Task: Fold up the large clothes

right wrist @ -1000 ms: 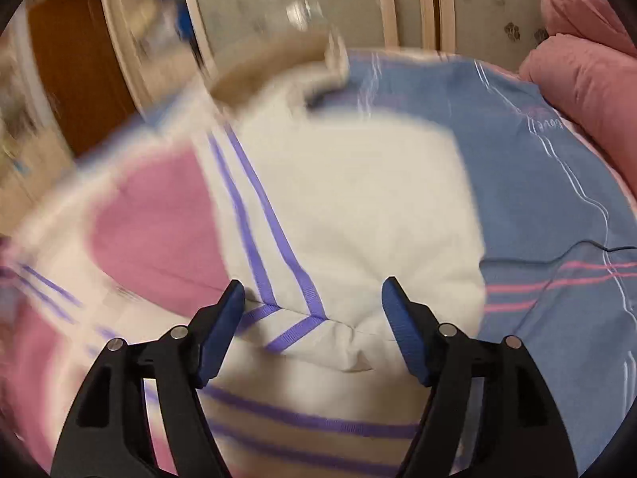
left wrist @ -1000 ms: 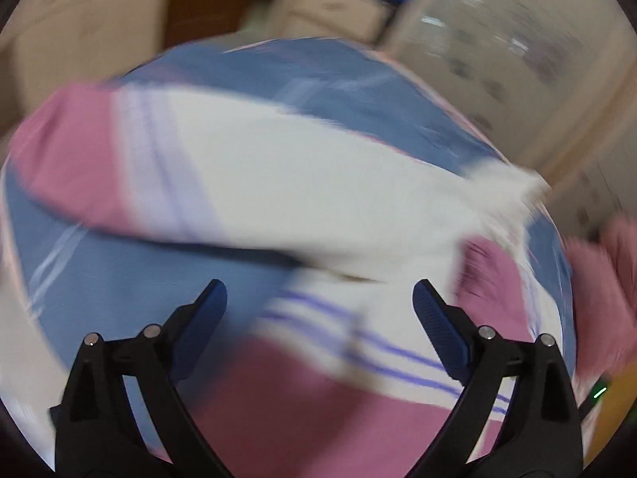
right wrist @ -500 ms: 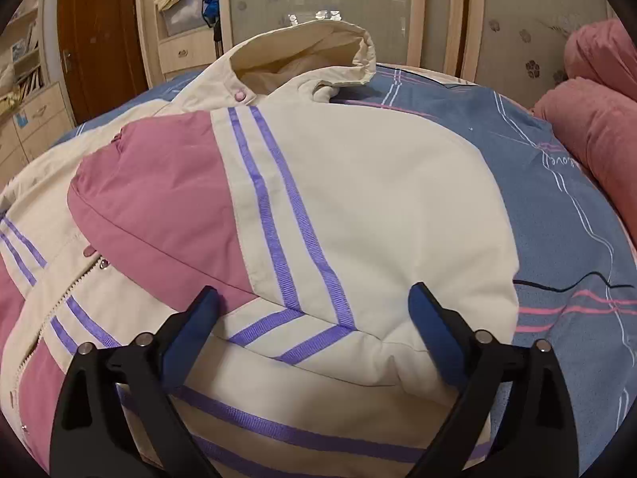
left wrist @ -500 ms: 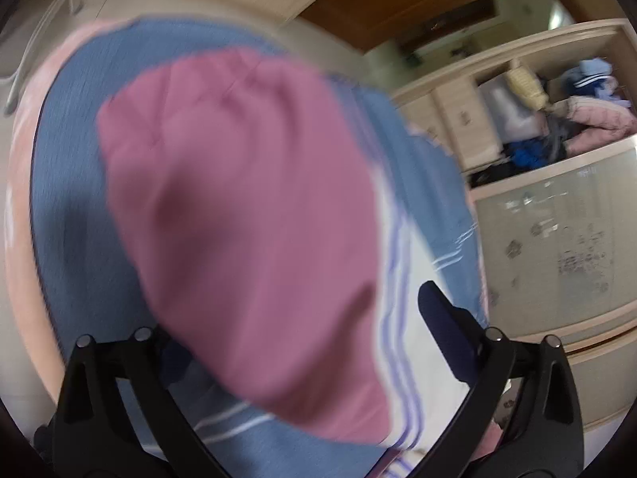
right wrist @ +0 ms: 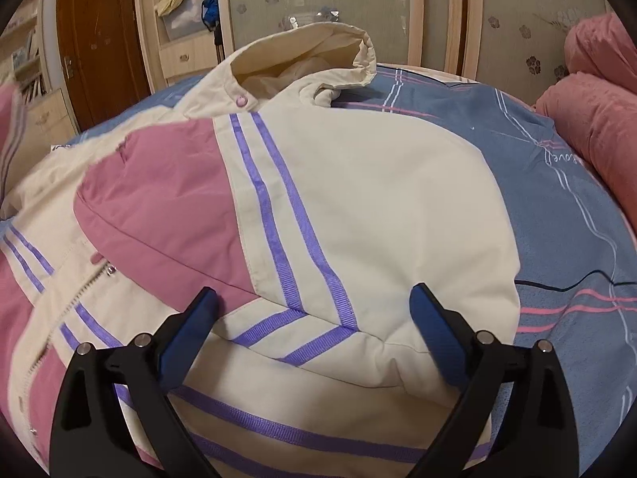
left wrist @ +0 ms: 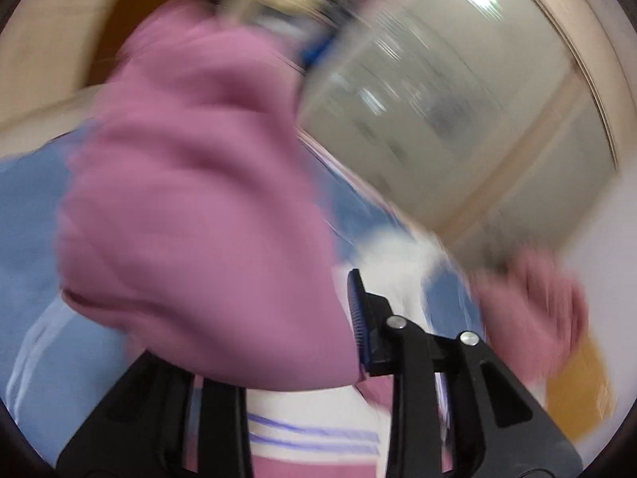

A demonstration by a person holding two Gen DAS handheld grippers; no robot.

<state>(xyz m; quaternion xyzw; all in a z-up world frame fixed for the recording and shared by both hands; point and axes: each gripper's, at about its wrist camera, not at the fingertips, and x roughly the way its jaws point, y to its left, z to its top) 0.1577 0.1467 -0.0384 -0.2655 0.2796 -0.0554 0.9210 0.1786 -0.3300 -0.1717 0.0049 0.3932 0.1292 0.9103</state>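
L tool (left wrist: 318,342) is clamping on a bunched pink sleeve (left wrist: 199,207) of the jacket. Its jaws have just been closing, w/ the pink fabric between them; the sleeve is filling most of the L wrist view and hiding the L-hand finger, while the blue pad of the other finger (left wrist: 358,318) is pressing against the cloth. That view is badly blurred, so detail beyond the sleeve is hard to read.

R tool (right wrist: 314,334) is hovering w/ fingers wide apart over the jacket (right wrist: 358,207), nothing gripped betw. them; the pads are sitting just above the cream panel w/ purple stripes.

Jacket is lying spread on the bed (right wrist: 557,207), on a blue sheet w/ pink and white lines. Its cream collar (right wrist: 302,59) is pointing toward the wardrobe (right wrist: 358,4) at the far side. Zipper (right wrist: 91,279) is running along the L part of the R wrist view. Pink pillows (right wrist: 593,119) are lying at the R edge of the bed.
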